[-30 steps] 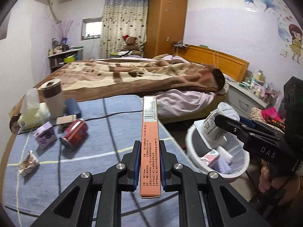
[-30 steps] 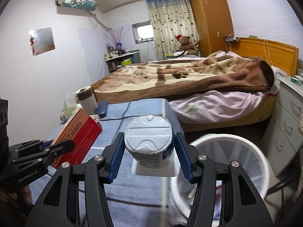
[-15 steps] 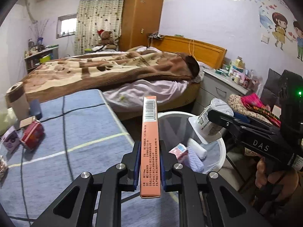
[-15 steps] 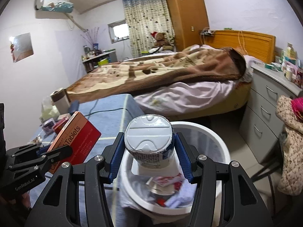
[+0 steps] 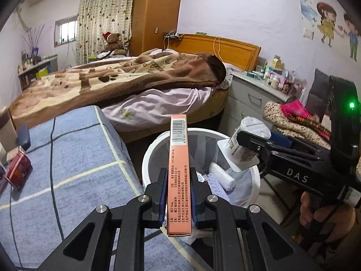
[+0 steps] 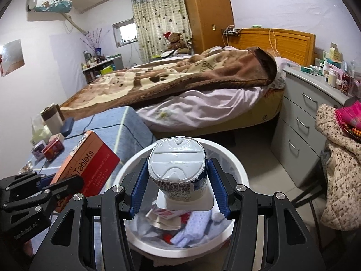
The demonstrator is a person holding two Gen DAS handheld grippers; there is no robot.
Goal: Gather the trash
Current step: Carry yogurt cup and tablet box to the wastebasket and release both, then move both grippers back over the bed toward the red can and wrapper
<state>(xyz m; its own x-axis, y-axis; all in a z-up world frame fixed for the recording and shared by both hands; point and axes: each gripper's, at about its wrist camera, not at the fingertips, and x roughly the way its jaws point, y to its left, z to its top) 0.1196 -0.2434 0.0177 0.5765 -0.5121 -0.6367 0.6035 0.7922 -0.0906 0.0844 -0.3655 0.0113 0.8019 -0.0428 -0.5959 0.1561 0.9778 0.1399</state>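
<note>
Bedroom; tablet box (image 5: 179,174) upright in left jaws, yogurt cup (image 6: 177,169) clamped right, over bin (image 6: 237,158).

The lower end of the tablet box (image 5: 179,174) is covered on both sides by the pads of the left gripper (image 5: 179,197). Behind the yogurt cup (image 6: 177,171), clamped in the right gripper (image 6: 178,181), part of the trash bin (image 6: 242,176) is hidden. The box's small print cannot be read. A red carton (image 5: 17,172) far left of the tongs is blurred.
</note>
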